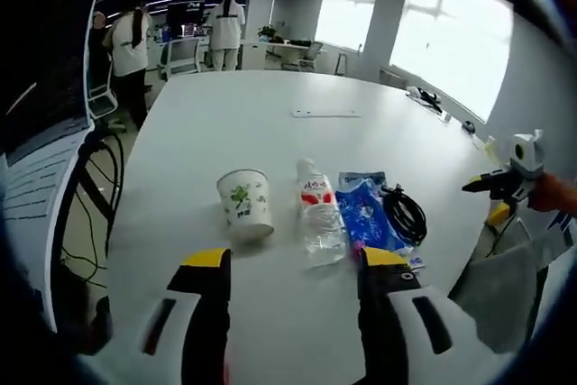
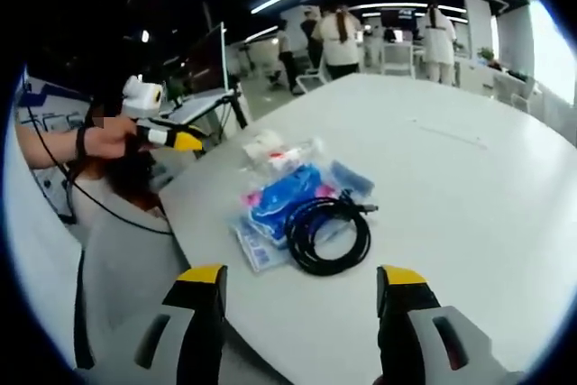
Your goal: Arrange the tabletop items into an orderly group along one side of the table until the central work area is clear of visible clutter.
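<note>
On the white table (image 1: 270,132) stands a white paper cup (image 1: 245,203) with a green print. Right of it a clear water bottle (image 1: 320,214) with a red label lies on its side, then a blue packet (image 1: 365,214) and a coiled black cable (image 1: 406,214). My left gripper (image 1: 296,263) is open, just short of the cup and bottle. My right gripper (image 2: 301,277) is open too, close before the cable (image 2: 326,232), with the blue packet (image 2: 279,200), bottle (image 2: 288,158) and cup (image 2: 261,143) beyond. Each gripper shows in the other's view: right (image 1: 491,185), left (image 2: 176,139).
A thin white strip (image 1: 326,114) lies farther along the table. A dark screen (image 1: 45,87) and cables stand off the table's left edge. People (image 1: 225,29) and office chairs are in the background. The table edge (image 2: 194,250) runs close to the packet.
</note>
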{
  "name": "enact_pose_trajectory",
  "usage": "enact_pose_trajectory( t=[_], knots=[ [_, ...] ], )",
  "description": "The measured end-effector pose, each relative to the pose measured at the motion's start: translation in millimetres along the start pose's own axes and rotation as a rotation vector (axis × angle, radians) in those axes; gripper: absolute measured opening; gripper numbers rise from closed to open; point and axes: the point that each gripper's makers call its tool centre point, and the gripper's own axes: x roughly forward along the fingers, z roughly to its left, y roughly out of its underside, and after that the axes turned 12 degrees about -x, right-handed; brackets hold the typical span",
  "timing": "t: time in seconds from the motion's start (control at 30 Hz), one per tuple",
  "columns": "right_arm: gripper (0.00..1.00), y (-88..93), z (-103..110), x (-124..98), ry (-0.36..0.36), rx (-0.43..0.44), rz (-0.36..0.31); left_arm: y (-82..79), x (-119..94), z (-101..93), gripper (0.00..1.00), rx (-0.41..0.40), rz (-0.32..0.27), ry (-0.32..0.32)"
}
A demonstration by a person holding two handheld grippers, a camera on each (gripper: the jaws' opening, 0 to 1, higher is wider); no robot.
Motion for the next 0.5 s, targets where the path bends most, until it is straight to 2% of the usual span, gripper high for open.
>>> enact_pose_trajectory(
  t=[0.07,0.2,0.37,0.5],
  knots=[
    [0.68,0.0,0.9,1.3,0.012,-0.003,0.006,-6.1,6.7,9.1,0.56,-0.053,-0.014,-0.011],
    [0.68,-3.8,-1.5,0.3,0.043,0.02,-0.015,-18.4,18.8,14.9,0.53,-0.065,-0.016,-0.031],
    [0.68,-1.9,-0.1,4.0,0.028,0.005,-0.012,-30.7,41.7,22.8,0.52,-0.102,-0.012,-0.045],
    [0.68,-0.1,-3.0,0.7,0.019,-0.003,-0.007,-32.6,59.3,27.5,0.52,-0.125,0.01,-0.069]
  ],
)
